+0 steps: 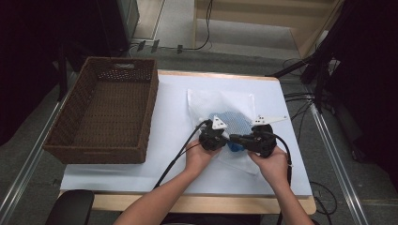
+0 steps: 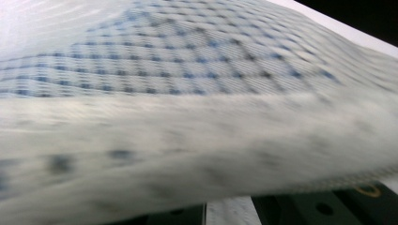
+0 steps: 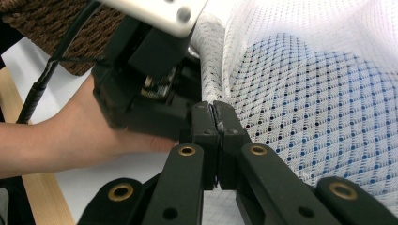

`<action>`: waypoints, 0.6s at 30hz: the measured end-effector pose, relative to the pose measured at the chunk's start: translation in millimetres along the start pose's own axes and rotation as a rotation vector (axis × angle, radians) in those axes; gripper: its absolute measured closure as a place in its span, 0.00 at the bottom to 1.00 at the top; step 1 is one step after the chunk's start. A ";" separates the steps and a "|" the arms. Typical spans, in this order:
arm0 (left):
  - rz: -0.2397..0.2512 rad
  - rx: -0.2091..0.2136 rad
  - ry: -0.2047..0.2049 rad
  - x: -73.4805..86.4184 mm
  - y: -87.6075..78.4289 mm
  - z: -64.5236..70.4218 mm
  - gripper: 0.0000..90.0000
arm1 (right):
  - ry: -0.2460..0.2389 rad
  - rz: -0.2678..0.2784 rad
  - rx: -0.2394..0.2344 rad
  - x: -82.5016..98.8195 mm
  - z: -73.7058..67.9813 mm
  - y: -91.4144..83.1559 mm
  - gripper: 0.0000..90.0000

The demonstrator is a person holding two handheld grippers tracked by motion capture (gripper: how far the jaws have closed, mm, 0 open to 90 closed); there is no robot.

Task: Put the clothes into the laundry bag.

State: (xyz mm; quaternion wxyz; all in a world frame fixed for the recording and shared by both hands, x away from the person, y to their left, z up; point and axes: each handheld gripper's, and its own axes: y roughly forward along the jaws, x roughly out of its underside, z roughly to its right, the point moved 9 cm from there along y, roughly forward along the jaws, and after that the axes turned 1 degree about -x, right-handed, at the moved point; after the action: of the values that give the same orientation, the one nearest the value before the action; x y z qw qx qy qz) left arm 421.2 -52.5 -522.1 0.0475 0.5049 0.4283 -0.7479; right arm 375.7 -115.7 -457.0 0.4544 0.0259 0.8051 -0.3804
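White mesh bag point(image 1: 220, 105) with blue dotted cloth point(image 1: 234, 123) inside, mid tabletop point(image 1: 173, 117). Left tongs point(image 1: 213, 139), right tongs point(image 1: 244, 140) both pinch bag edge tight. Brown woven basket point(image 1: 105, 110), picture left, holds nothing; bag not yet moved in.

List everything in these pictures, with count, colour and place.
Mesh bag: one, white, centre of the table, blue item inside.
Blue item: one, blue, inside the mesh bag.
Wicker basket: one, dark brown, left part of the table.
Table: one, white top with a wood edge.
Cables: several, black, floor at the right.
Left gripper: one, black, shut on the mesh bag.
Right gripper: one, black, shut on the mesh bag.
Hands: two, near table edge.
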 end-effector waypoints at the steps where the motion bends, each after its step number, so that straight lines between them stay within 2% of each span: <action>1: 0.005 -0.009 -0.005 -0.6 0.0 -3.0 0.96 | 0.004 -0.002 0.003 0.5 0.4 -0.4 1.00; 5: 0.013 -0.068 -0.025 -0.4 -0.9 -18.1 0.95 | 0.004 -0.005 0.004 1.7 2.0 -0.5 1.00; 8: 0.006 -0.083 -0.046 1.6 1.4 -24.7 0.94 | 0.004 -0.009 0.002 2.1 1.5 0.2 1.00; 11: -0.022 -0.066 -0.056 5.1 5.2 -27.3 0.93 | 0.007 -0.014 0.001 2.9 1.5 1.9 1.00; 14: -0.026 -0.057 -0.066 4.4 5.7 -27.5 0.92 | 0.003 -0.018 0.003 3.0 1.0 3.0 1.00; 18: -0.027 -0.019 -0.069 5.0 1.2 -24.5 0.89 | 0.004 -0.012 0.006 2.3 1.9 2.1 1.00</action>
State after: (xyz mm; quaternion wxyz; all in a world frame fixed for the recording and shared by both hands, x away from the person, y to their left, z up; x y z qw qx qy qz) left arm 436.9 -34.5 -529.9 0.0568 0.4725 0.4403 -0.7613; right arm 376.5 -116.1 -460.5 0.4505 0.0233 0.8049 -0.3855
